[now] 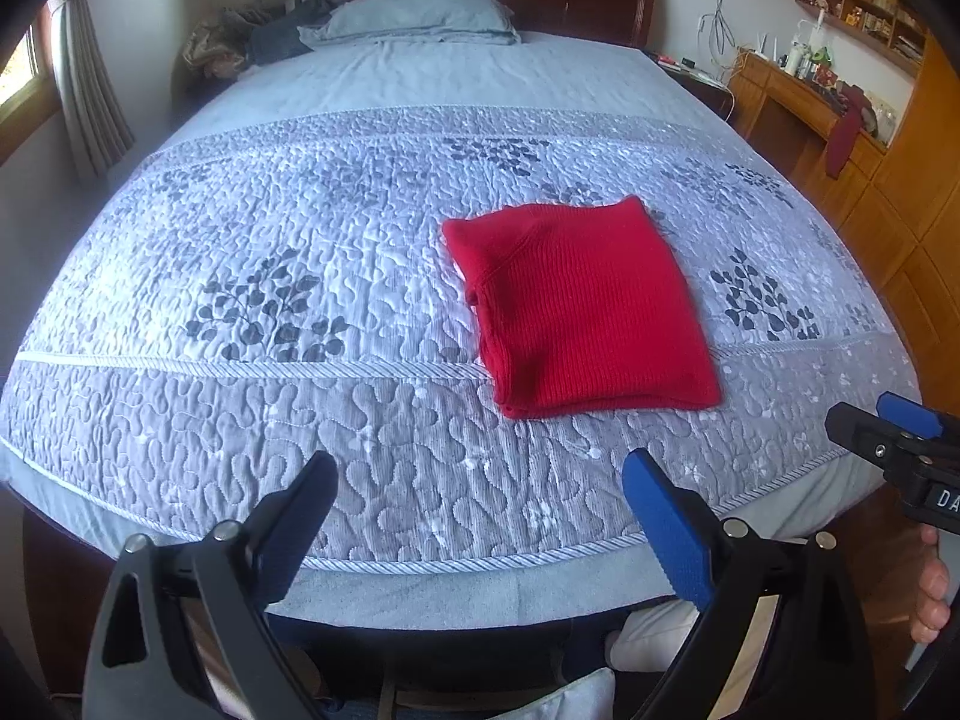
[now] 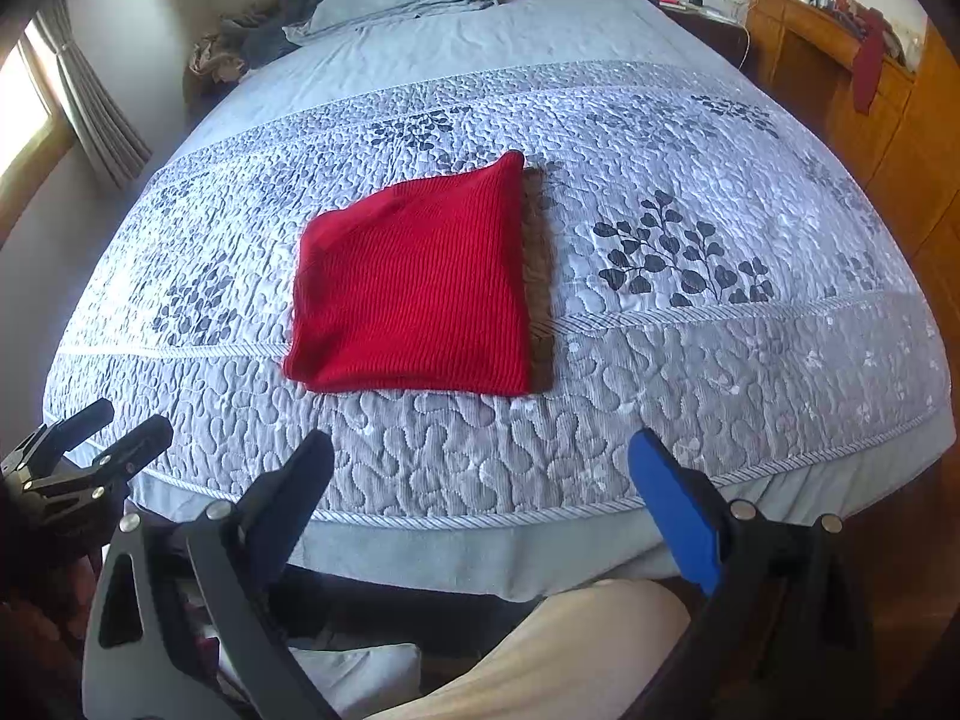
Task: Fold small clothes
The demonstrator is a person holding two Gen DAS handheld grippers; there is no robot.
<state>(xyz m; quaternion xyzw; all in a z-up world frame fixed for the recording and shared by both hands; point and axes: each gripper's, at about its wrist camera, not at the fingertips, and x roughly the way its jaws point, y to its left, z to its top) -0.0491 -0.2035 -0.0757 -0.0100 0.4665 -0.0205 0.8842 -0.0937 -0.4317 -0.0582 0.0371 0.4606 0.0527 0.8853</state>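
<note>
A red knit garment [image 1: 585, 309] lies folded into a flat square on the quilted bedspread [image 1: 300, 276]; it also shows in the right wrist view [image 2: 414, 294], with a brown strip [image 2: 539, 276] showing along its right edge. My left gripper [image 1: 480, 480] is open and empty, held back over the near edge of the bed, left of the garment's near corner. My right gripper [image 2: 483, 459] is open and empty, below the garment's near edge. Each gripper shows in the other's view, the right at the far right [image 1: 882, 420], the left at the far left [image 2: 111, 426].
A pillow [image 1: 420, 18] and a heap of dark clothes [image 1: 270, 36] lie at the headboard. A wooden desk and cabinets [image 1: 840, 138] stand along the right, a curtained window [image 1: 78, 96] on the left. The person's light-trousered leg [image 2: 570, 648] is below the bed's foot.
</note>
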